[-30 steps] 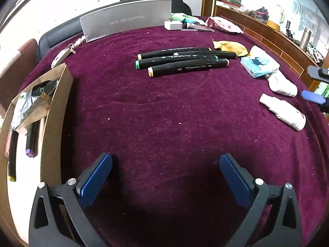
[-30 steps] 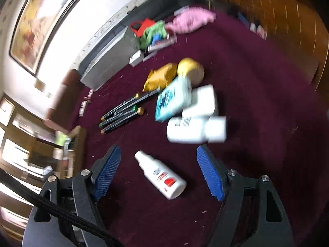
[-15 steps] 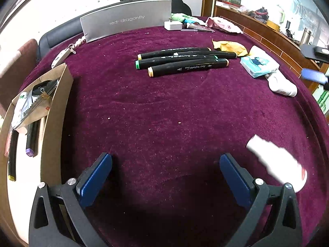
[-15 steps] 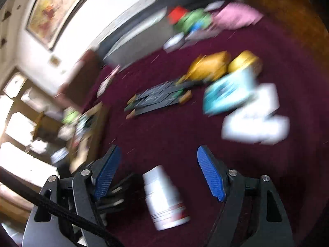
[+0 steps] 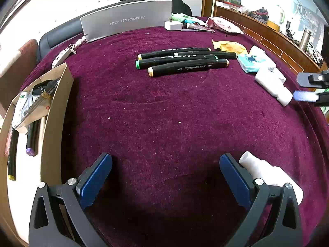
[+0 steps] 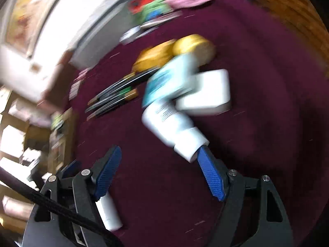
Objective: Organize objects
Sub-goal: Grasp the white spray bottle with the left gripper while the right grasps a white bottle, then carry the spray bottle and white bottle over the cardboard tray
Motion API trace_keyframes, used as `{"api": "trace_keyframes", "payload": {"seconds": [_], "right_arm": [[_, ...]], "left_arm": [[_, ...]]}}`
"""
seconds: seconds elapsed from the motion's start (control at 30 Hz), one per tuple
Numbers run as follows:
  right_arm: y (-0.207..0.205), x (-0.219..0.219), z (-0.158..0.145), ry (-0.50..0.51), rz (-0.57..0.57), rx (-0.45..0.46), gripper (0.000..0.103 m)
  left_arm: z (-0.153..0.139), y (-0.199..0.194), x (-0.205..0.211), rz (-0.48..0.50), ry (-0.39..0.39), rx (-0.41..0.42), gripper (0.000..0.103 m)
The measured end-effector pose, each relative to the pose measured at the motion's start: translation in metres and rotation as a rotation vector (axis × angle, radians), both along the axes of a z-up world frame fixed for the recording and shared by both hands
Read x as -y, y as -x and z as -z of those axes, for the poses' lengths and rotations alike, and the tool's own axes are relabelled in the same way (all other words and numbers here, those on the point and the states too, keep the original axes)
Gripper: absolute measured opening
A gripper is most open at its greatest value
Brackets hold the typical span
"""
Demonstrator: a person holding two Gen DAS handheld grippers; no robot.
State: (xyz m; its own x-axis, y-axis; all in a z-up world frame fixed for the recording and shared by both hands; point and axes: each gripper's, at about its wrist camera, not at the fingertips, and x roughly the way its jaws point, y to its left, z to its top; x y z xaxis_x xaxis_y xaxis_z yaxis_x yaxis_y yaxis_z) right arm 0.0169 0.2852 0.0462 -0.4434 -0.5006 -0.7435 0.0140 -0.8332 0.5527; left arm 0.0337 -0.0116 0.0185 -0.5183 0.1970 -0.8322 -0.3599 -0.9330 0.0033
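My left gripper is open low over the maroon cloth, nothing between its fingers. A small white spray bottle lies just outside its right finger; in the right wrist view this spray bottle lies behind my right gripper's left finger. Several black markers lie side by side further back. My right gripper is open, its right fingertip close to the cap of a larger white bottle. That view is blurred. At the right edge of the left wrist view, the right gripper sits beside the white bottle.
A cardboard box with markers and packets stands at the left. A teal tissue pack, a yellow packet and a white box crowd the right side. A grey "red dragonfly" box stands at the back.
The small spray bottle has moved from the right side of the cloth to beside my left gripper's right finger. The right gripper has swung toward the larger white bottle. The left gripper stayed still.
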Motion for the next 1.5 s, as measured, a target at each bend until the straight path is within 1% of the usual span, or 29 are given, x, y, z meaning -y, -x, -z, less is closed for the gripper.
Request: {"api": "trace_keyframes", "payload": {"seconds": [0.03,0.07,0.1,0.17,0.2,0.23,0.3,0.37,0.4,0.43,0.47,0.5,0.53,0.6,0.67,0.73,0.83,0.87,0.9,0.93,0.97,1.0,1.03,1.07,1.1,1.2,1.33,1.5], "right_arm": [[-0.001,0.003,-0.005,-0.042,0.007,-0.019,0.078],[-0.002,0.004,-0.011,-0.127,0.040,-0.040,0.078],[0.000,0.004,-0.013,-0.168,0.061,-0.045,0.078],[0.006,0.005,-0.015,-0.216,0.080,-0.036,0.078],[0.009,0.006,-0.013,-0.224,0.077,-0.037,0.078],[0.012,0.012,-0.011,-0.237,0.070,-0.038,0.078],[0.017,0.026,-0.004,-0.287,0.050,-0.030,0.077],[0.025,0.037,0.006,-0.340,0.036,-0.013,0.066],[0.029,0.040,0.010,-0.364,0.047,-0.002,0.063],[0.032,0.044,0.013,-0.395,0.045,0.007,0.055],[0.034,0.048,0.018,-0.441,0.043,0.019,0.039],[0.034,0.051,0.020,-0.482,0.046,0.018,0.034],[0.032,0.052,0.018,-0.504,0.046,0.015,0.032],[0.026,0.048,0.018,-0.474,0.039,0.041,0.032],[0.017,0.043,0.017,-0.448,0.039,0.061,0.032],[0.008,0.039,0.018,-0.440,0.044,0.074,0.032],[-0.006,0.031,0.017,-0.394,0.052,0.087,0.032],[-0.011,0.029,0.017,-0.383,0.052,0.088,0.032],[-0.016,0.028,0.016,-0.381,0.054,0.086,0.032],[-0.018,0.028,0.016,-0.383,0.055,0.084,0.032],[-0.021,0.029,0.016,-0.387,0.057,0.080,0.032],[-0.022,0.029,0.016,-0.389,0.060,0.078,0.032],[-0.023,0.030,0.015,-0.394,0.063,0.076,0.032],[-0.022,0.031,0.015,-0.398,0.065,0.075,0.032],[-0.022,0.033,0.015,-0.403,0.067,0.075,0.032],[-0.020,0.037,0.016,-0.422,0.072,0.073,0.033],[-0.021,0.041,0.017,-0.451,0.081,0.060,0.032],[-0.024,0.040,0.016,-0.369,0.080,0.075,0.032]], "left_arm": [[-0.001,0.000,0.001,0.003,-0.002,0.003,0.101],[-0.002,-0.001,0.002,0.005,-0.005,0.009,0.101],[-0.003,-0.002,0.003,-0.002,-0.015,0.025,0.101],[-0.009,-0.007,0.007,-0.019,-0.095,0.073,0.101],[-0.012,-0.011,0.007,-0.022,-0.144,0.099,0.101],[-0.015,-0.015,0.005,-0.022,-0.177,0.118,0.101],[-0.019,-0.021,-0.002,-0.018,-0.177,0.119,0.101],[-0.023,-0.029,-0.013,-0.007,-0.164,0.108,0.101],[-0.025,-0.031,-0.018,-0.001,-0.161,0.106,0.101],[-0.026,-0.035,-0.023,0.005,-0.154,0.104,0.101],[-0.026,-0.036,-0.028,0.010,-0.148,0.103,0.101],[-0.025,-0.038,-0.033,0.018,-0.141,0.108,0.101],[-0.024,-0.039,-0.038,0.028,-0.131,0.119,0.101],[-0.021,-0.041,-0.046,0.044,-0.126,0.143,0.101],[-0.019,-0.041,-0.051,0.048,-0.112,0.149,0.101],[-0.016,-0.040,-0.060,0.051,-0.054,0.137,0.101],[-0.009,-0.043,-0.071,0.069,0.003,0.123,0.101],[-0.005,-0.046,-0.079,0.082,0.040,0.106,0.101],[-0.004,-0.050,-0.083,0.094,0.061,0.081,0.100],[-0.006,-0.056,-0.087,0.121,0.062,0.043,0.098],[-0.007,-0.059,-0.090,0.148,0.058,0.026,0.089],[-0.009,-0.061,-0.090,0.171,0.045,0.026,0.067],[-0.012,-0.064,-0.090,0.206,0.030,0.013,0.056],[-0.015,-0.065,-0.089,0.219,0.033,0.005,0.031],[-0.016,-0.065,-0.087,0.233,0.023,0.010,0.025],[-0.020,-0.064,-0.069,0.218,-0.054,0.045,0.025],[-0.035,-0.066,-0.038,0.185,-0.150,0.055,0.025],[-0.056,-0.075,-0.010,0.153,-0.206,0.024,0.025]]}}
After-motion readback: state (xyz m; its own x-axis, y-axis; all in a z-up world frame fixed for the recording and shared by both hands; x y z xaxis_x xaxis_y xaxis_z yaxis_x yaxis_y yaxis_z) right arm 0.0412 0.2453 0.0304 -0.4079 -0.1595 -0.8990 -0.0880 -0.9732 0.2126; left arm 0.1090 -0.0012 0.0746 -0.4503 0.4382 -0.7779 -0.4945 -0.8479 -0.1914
